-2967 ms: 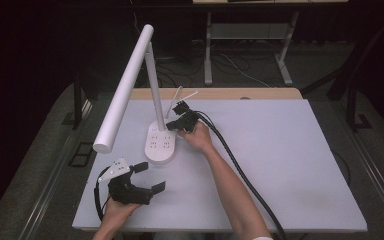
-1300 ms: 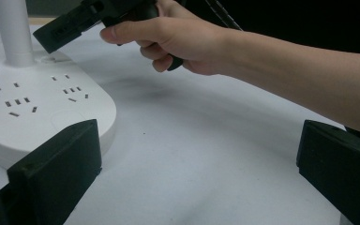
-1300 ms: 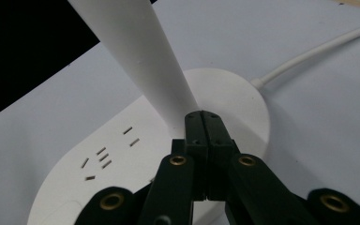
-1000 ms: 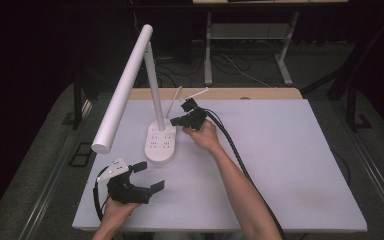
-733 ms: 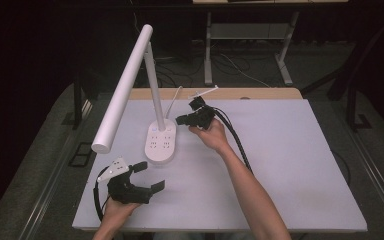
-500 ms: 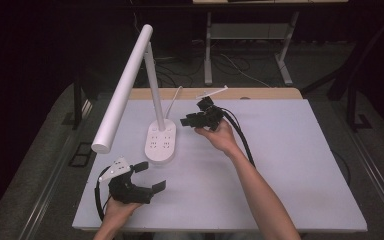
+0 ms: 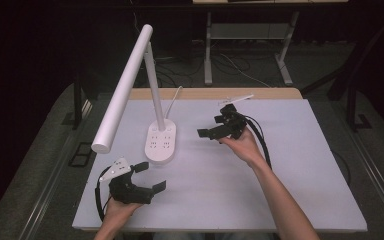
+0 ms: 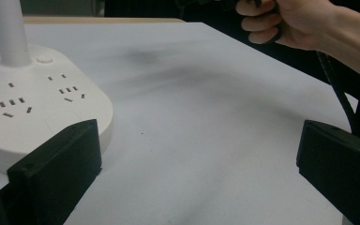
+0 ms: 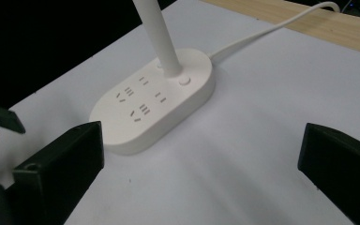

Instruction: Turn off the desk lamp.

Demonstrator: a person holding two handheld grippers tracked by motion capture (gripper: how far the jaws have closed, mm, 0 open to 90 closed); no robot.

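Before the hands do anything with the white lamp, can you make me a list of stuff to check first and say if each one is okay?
1. Right tool open and empty: ok, jaws spread wide in the right gripper view.
2. Left tool open and empty: ok, jaws wide apart.
3. Lamp base flat on the table: ok.
4. Nothing lying between the right tool and the base: ok, bare table there.
5. Lamp cord out of the way: ok, it runs off the far side of the base.
6. Lamp switched on or off: cannot tell; a small bluish spot shows on the base in the left gripper view.
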